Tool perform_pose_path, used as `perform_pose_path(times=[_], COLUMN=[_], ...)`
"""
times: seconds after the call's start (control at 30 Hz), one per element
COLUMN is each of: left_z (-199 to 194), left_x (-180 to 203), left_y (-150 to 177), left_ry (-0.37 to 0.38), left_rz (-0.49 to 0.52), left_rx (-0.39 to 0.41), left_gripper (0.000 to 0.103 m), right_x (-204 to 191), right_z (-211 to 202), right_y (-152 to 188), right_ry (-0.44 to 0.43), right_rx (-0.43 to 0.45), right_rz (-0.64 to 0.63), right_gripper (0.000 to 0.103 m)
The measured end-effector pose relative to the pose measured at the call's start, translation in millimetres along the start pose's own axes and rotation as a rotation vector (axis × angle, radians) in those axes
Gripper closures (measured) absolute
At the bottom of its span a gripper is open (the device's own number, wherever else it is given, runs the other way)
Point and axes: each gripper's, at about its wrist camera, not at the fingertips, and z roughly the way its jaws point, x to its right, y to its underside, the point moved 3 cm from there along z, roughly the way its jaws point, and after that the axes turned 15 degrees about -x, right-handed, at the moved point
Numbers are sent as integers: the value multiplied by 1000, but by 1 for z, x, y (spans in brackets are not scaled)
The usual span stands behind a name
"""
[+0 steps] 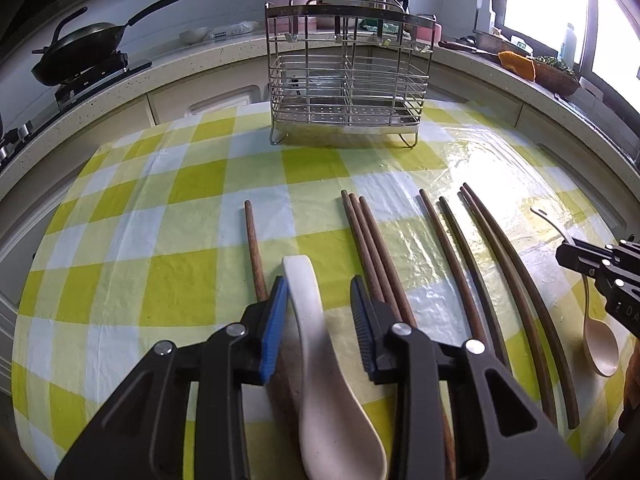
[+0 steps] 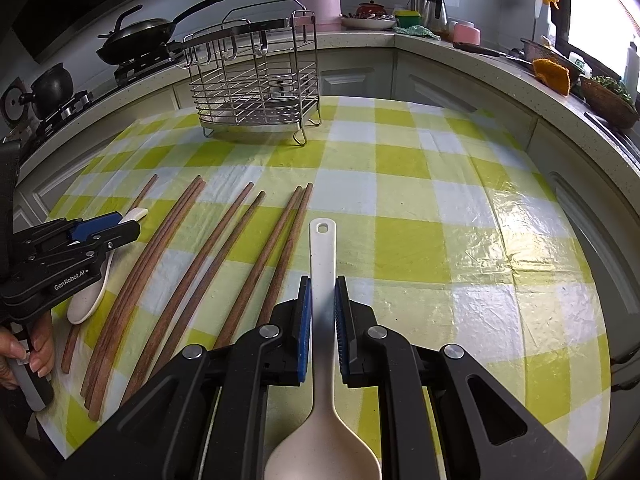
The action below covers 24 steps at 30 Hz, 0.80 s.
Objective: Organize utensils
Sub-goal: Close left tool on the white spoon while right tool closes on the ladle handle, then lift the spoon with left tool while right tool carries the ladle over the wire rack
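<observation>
Right tool (image 2: 322, 312) pinches its spoon (image 2: 323, 264); left tool (image 1: 320, 320) seemingly grips the other spoon (image 1: 308, 304). Both should lift level toward the rack (image 2: 256, 80), upper frame.

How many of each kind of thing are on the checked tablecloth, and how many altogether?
chopsticks: 8
white spoon: 1
beige spoon: 1
wire rack: 1
Total: 11
</observation>
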Motion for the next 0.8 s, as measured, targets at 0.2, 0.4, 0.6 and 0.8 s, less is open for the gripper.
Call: perform_pose_path(times=[0.2,0.4,0.6,0.8], left_z=[6,-10,-41,-68], left_x=[-3,-5,-11,-17], left_y=[1,0,-9,-23], left_ry=[34,35,46,79], left_rz=[-13,-22,-30,-41], left_rx=[-27,14,87,161], left_gripper=[91,96,96,96], right_x=[0,-3,-8,-15], right_z=[-2,-10,-31,-54], right_y=[0,0,-14,-32], right_ry=[-2,-1,7,-4], right_rx=[7,22,81,160], right_rz=[1,-5,-22,-42], right_gripper=[91,91,91,91])
